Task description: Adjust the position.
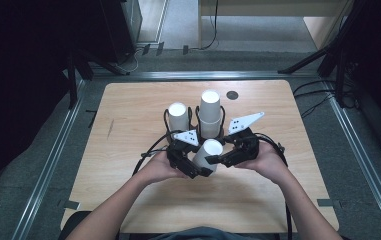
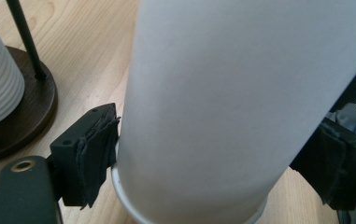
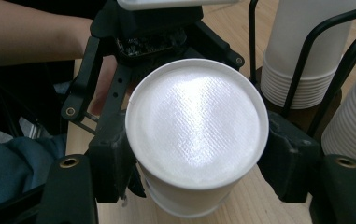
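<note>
A white paper cup (image 1: 207, 153) is held tilted just above the wooden table (image 1: 128, 150), closed bottom up, with both grippers on it. My left gripper (image 1: 200, 168) comes from the left and is shut on the cup's lower part. In the left gripper view its pads (image 2: 96, 151) press the cup wall (image 2: 222, 93) near the rim. My right gripper (image 1: 219, 159) comes from the right and is shut on the same cup. In the right gripper view the cup's textured bottom (image 3: 196, 121) faces the camera between the pads (image 3: 115, 158). I cannot tell whether it is one cup or nested cups.
Just behind the hands stands a black wire cup rack on a dark round base (image 2: 31, 107), holding two stacks of white cups (image 1: 178, 116) (image 1: 210, 112). A small black disc (image 1: 232, 95) lies near the far table edge. Dark stands and cables surround the table.
</note>
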Demonstrator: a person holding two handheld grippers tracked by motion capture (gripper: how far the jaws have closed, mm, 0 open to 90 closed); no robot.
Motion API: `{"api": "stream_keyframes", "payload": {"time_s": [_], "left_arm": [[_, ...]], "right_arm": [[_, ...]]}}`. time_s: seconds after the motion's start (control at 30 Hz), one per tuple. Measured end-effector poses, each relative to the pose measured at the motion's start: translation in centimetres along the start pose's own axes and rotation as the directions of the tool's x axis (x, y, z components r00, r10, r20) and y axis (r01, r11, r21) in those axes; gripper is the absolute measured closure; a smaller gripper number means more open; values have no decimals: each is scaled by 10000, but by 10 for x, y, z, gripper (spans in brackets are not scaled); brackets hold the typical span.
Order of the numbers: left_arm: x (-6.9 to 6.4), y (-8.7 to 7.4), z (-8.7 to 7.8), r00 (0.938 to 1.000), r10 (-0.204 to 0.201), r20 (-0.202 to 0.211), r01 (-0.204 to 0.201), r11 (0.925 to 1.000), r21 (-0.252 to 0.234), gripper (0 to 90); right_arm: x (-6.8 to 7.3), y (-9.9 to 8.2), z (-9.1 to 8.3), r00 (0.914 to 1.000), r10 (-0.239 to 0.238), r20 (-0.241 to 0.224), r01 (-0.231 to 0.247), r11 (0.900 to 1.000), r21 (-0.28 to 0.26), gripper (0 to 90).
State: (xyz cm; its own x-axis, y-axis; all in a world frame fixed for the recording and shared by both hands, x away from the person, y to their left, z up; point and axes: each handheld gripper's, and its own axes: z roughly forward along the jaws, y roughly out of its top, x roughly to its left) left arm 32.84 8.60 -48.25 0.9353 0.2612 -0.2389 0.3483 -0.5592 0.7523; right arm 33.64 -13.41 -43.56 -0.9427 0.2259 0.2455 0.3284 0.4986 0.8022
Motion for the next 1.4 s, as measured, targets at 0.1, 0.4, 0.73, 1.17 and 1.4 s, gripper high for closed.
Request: {"api": "stream_keyframes", "payload": {"time_s": [0.1, 0.4, 0.73, 1.17, 1.4], "left_arm": [[-1, 0, -1, 9998, 198, -73, -198, 9998, 4, 191], [0, 2, -2, 9984, 563, 65, -565, 9979, 306, 293], [1, 5, -6, 9985, 517, 205, -524, 9981, 325, 302], [11, 9, -26, 9982, 347, -483, -318, 9977, 600, 302], [10, 16, -34, 9942, 783, -742, -679, 9887, 1335, 303]], "right_arm": [[0, -1, 0, 10000, 20, -62, -20, 10000, 12, 340], [-5, -4, -1, 9997, 241, -101, -241, 9997, 26, 341], [-6, -7, -2, 10000, -17, 46, 17, 10000, 46, 258], [-5, -15, 2, 9992, -254, 308, 233, 9974, 675, 258], [-4, -17, 6, 9984, -429, 364, 396, 9954, 876, 258]]}}
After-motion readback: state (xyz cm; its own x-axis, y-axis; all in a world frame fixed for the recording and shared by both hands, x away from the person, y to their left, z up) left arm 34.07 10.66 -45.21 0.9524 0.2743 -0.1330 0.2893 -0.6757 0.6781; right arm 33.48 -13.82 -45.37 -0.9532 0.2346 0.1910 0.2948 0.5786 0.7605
